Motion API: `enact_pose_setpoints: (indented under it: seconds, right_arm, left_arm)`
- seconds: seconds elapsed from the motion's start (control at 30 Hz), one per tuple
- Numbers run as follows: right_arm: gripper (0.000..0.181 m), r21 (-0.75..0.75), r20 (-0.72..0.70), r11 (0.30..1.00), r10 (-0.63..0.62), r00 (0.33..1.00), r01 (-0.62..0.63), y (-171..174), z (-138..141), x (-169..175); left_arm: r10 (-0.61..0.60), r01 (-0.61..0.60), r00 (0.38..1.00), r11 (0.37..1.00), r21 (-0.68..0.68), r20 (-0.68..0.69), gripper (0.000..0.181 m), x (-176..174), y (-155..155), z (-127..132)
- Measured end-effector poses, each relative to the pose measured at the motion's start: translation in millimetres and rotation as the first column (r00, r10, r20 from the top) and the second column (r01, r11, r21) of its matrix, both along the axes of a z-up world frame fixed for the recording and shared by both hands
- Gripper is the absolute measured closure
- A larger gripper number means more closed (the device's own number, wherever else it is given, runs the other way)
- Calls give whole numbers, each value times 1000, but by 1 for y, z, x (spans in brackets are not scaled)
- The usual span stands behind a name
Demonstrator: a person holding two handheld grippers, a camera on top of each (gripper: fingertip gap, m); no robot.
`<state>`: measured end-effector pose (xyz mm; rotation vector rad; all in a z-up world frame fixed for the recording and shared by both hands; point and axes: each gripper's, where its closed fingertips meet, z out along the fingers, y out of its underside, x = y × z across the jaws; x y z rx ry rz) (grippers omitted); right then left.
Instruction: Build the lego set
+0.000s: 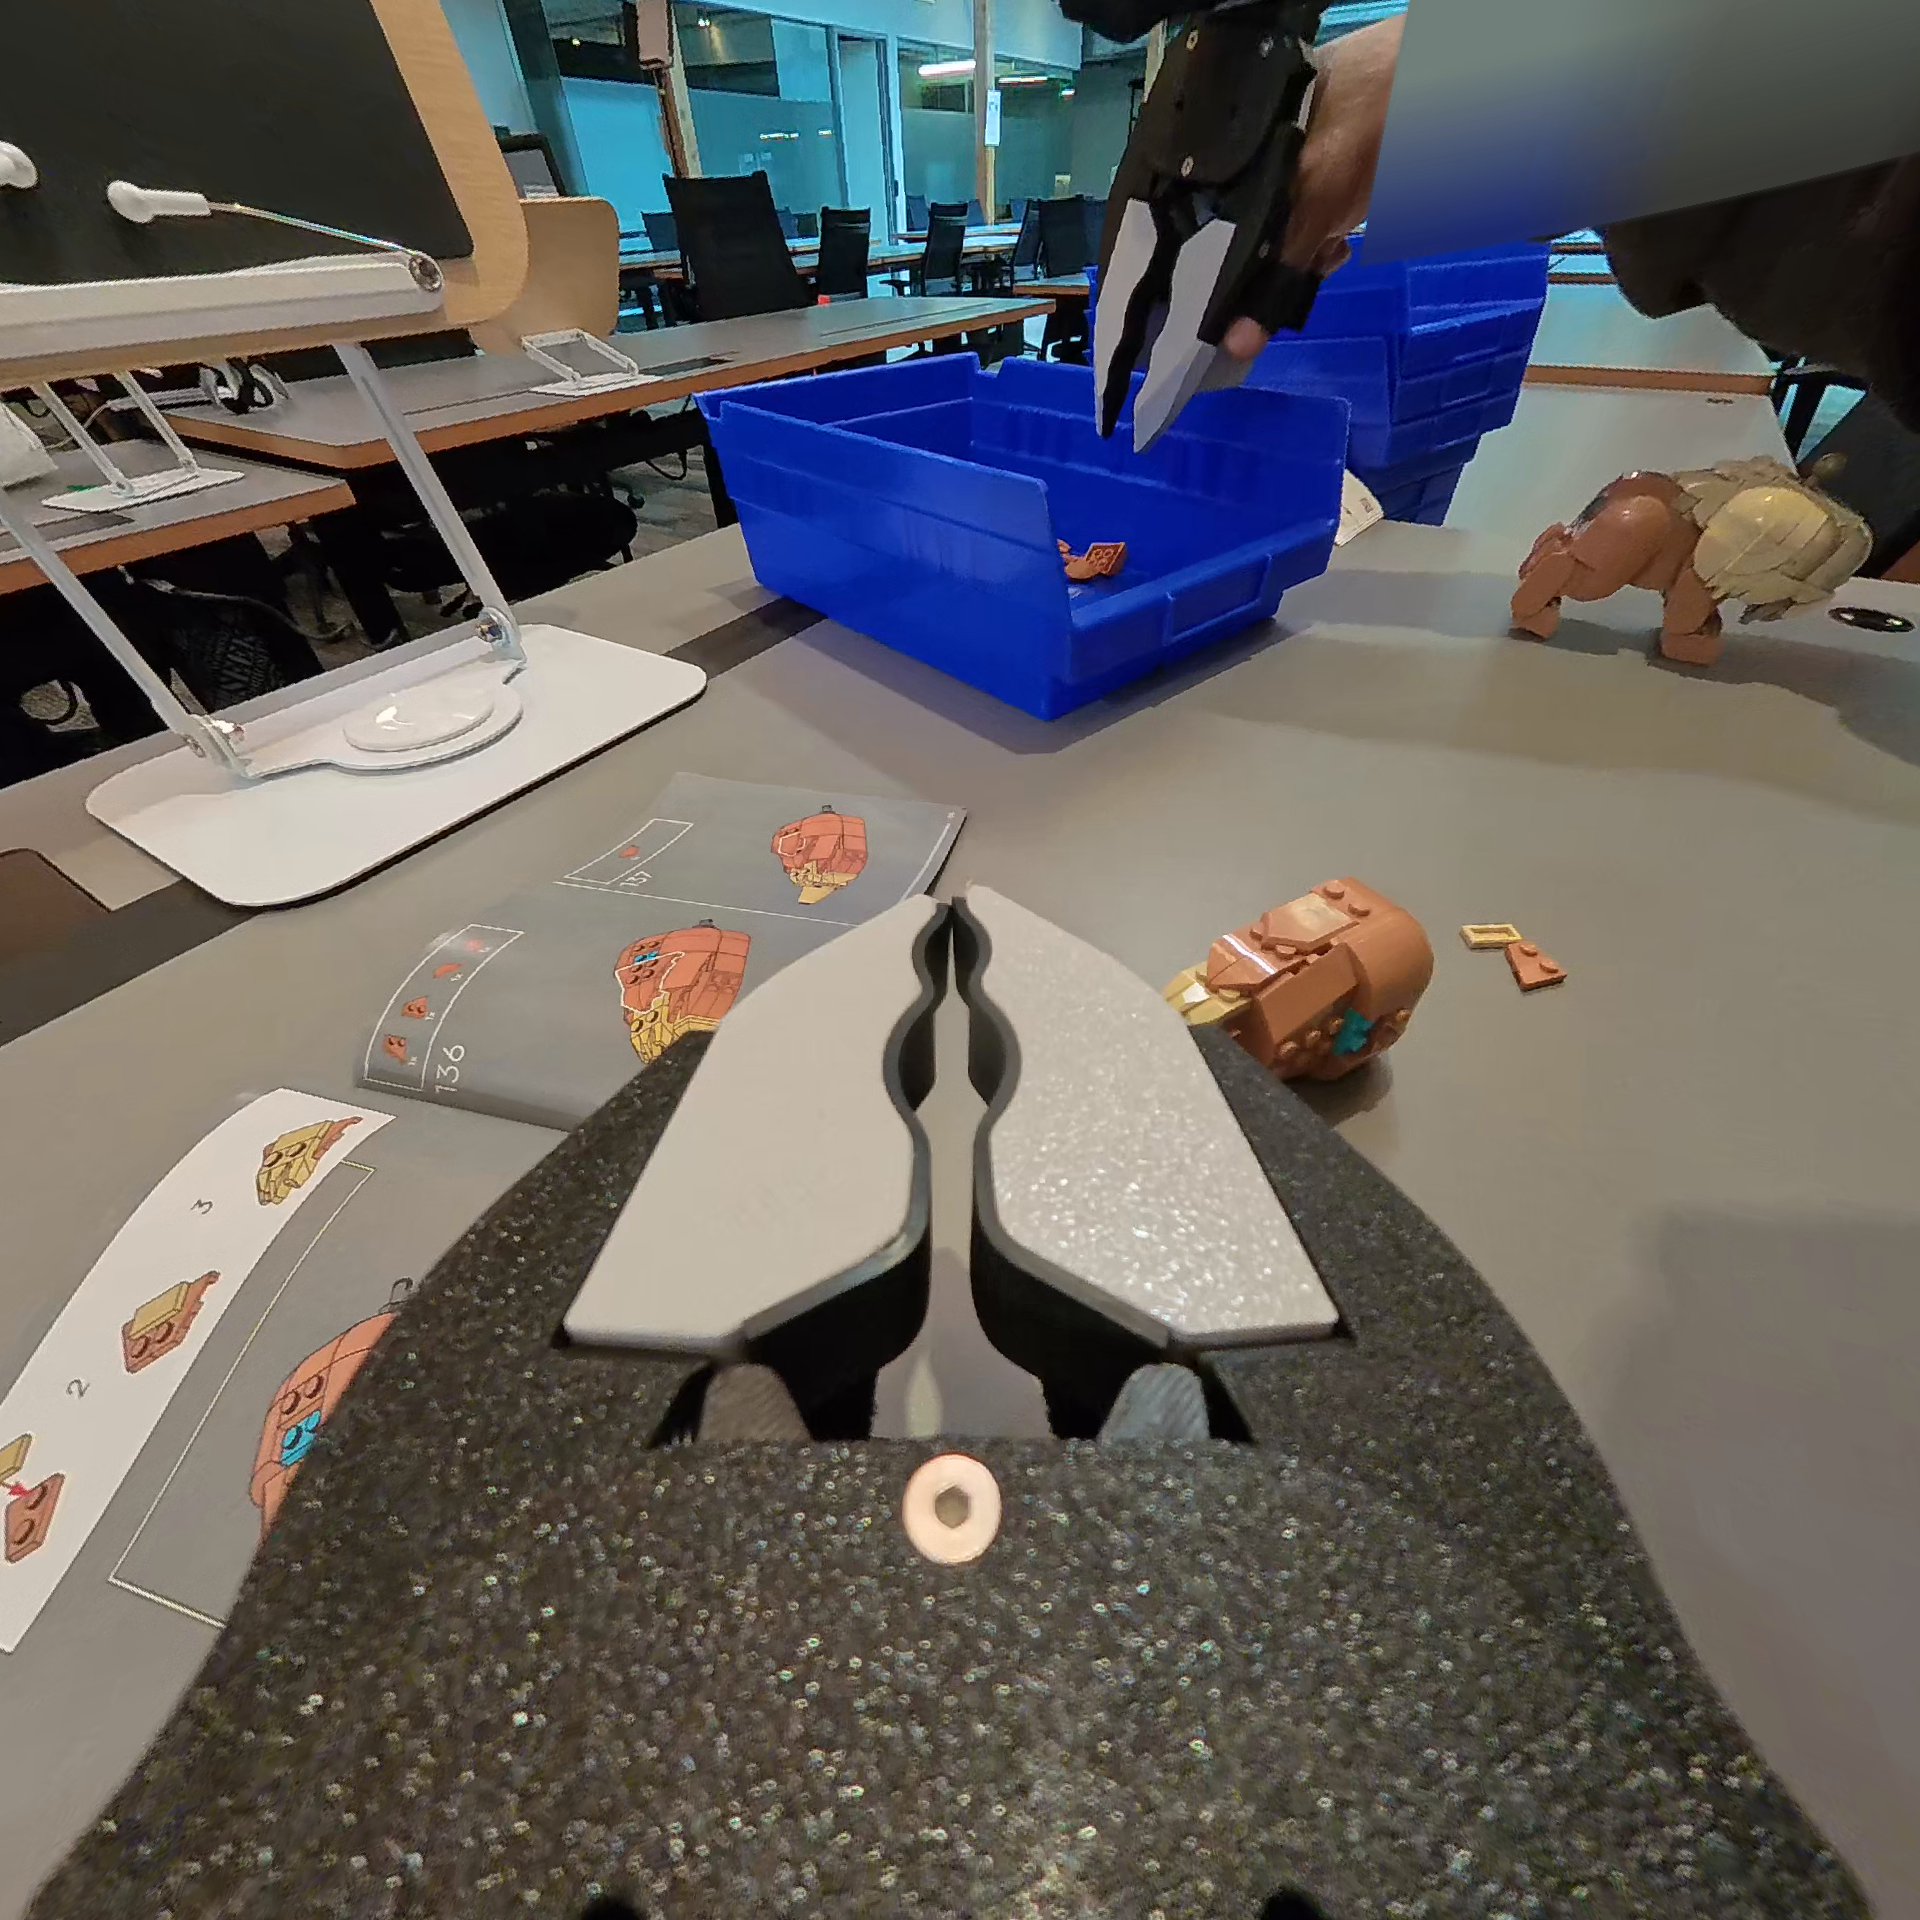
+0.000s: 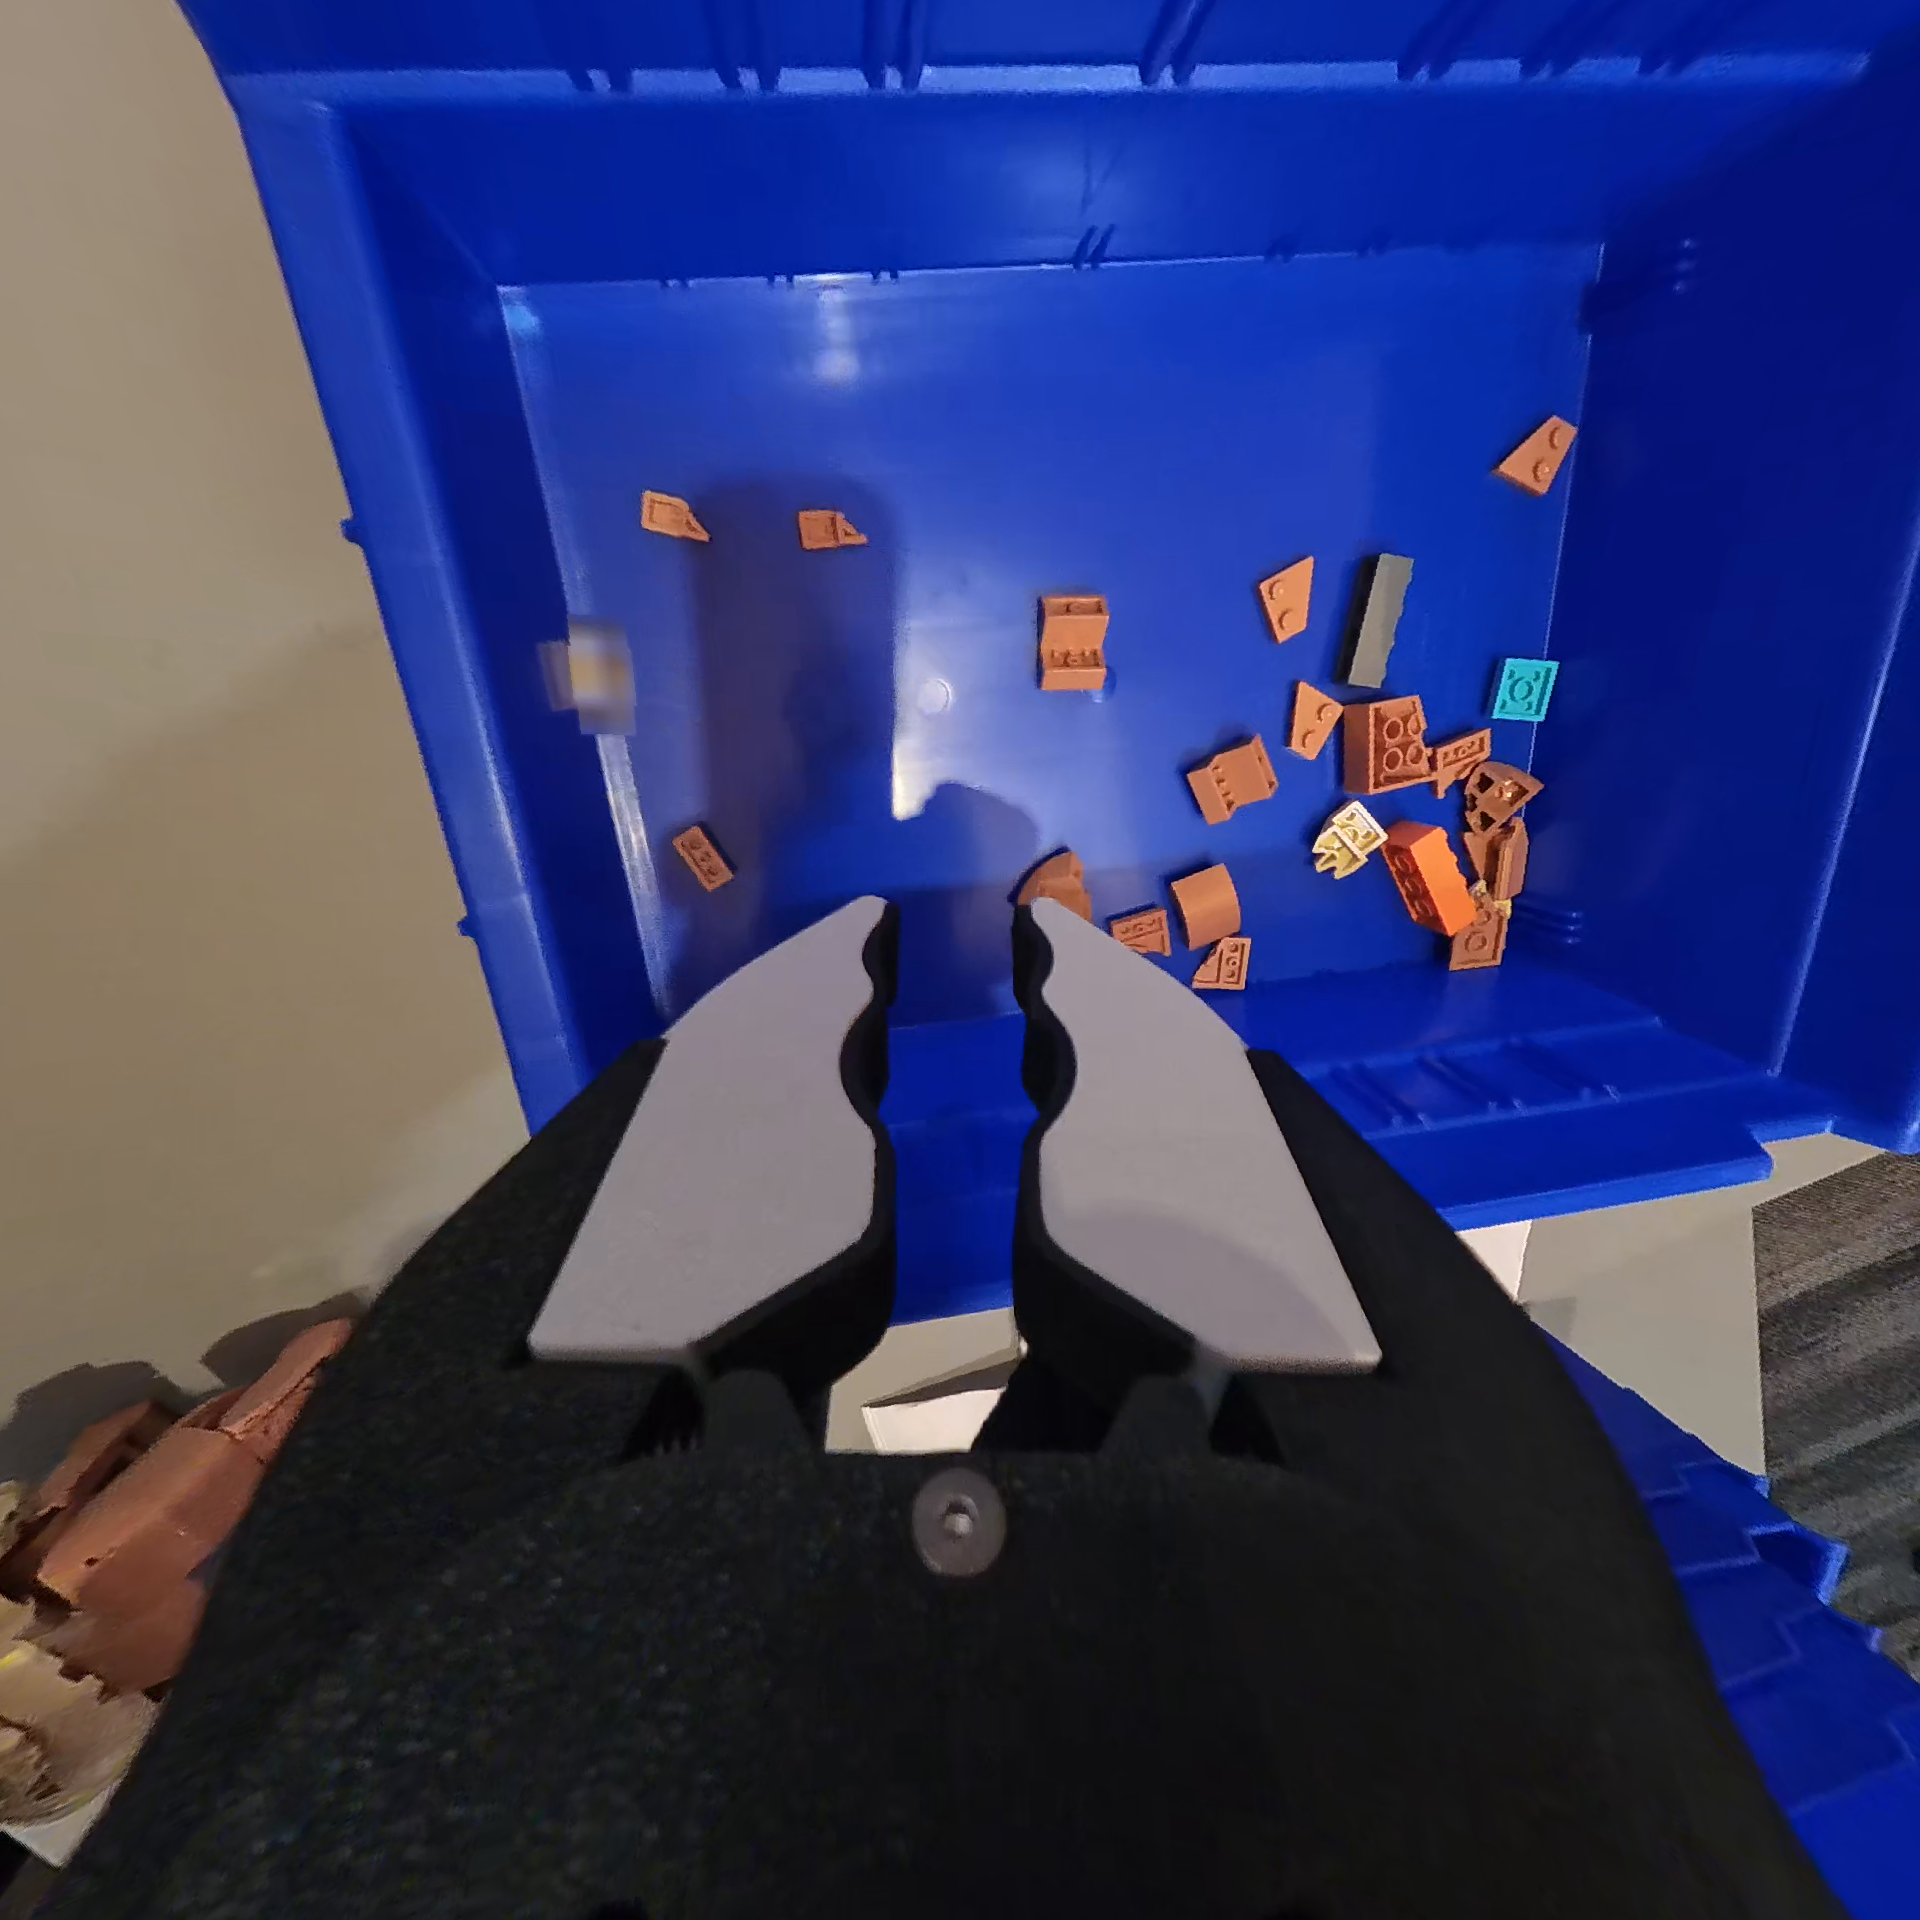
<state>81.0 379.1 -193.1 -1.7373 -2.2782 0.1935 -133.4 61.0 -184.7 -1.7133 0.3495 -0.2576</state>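
My left gripper [image 1: 953, 909] is shut and empty, held low over the grey table above the open instruction booklet [image 1: 665, 935]. A partly built brown lego head [image 1: 1314, 977] lies just to its right, with two small loose pieces [image 1: 1512, 951] beyond it. My right gripper [image 2: 954, 914] is open and empty, pointing down into the blue bin [image 2: 727, 364]; it also shows in the left wrist view [image 1: 1127, 421] above that bin [image 1: 935, 520]. Several loose brown lego pieces [image 2: 1382, 743] lie on the bin floor, mostly at the right, with a teal tile [image 2: 1525, 691] and a grey slope [image 2: 1377, 618].
A built brown and tan lego animal [image 1: 1704, 551] stands at the far right of the table. A white tablet stand [image 1: 395, 748] takes the left side. A stack of blue bins [image 1: 1434, 353] sits behind the open bin. A second instruction sheet [image 1: 156, 1340] lies at the near left. One gripper's finger ends stand about 40 cm off the other's. From my left tips it is roughly 10 cm to the partly built brown lego head [image 1: 1314, 977]; from my right, 35 cm. To the grey slope [image 2: 1377, 618]: right tips about 15 cm, left tips about 45 cm.
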Motion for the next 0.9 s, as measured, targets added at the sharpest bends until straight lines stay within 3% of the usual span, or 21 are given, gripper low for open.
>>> enact_pose_setpoints:
  seconds: [0.5,0.67,0.9]
  right_arm:
    - [159,77,38,997,-21,999,18,21,0,-2]
    - [157,219,211,974,1,977,-49,63,-14,-13]
    - [152,124,474,987,29,880,-99,89,-51,-12]
  left_arm:
    - [-6,6,1000,1000,-1,0,181,2,0,0]
    - [-6,6,1000,1000,-2,-12,181,2,0,-1]
    - [5,-5,1000,1000,9,-5,181,-1,-1,3]
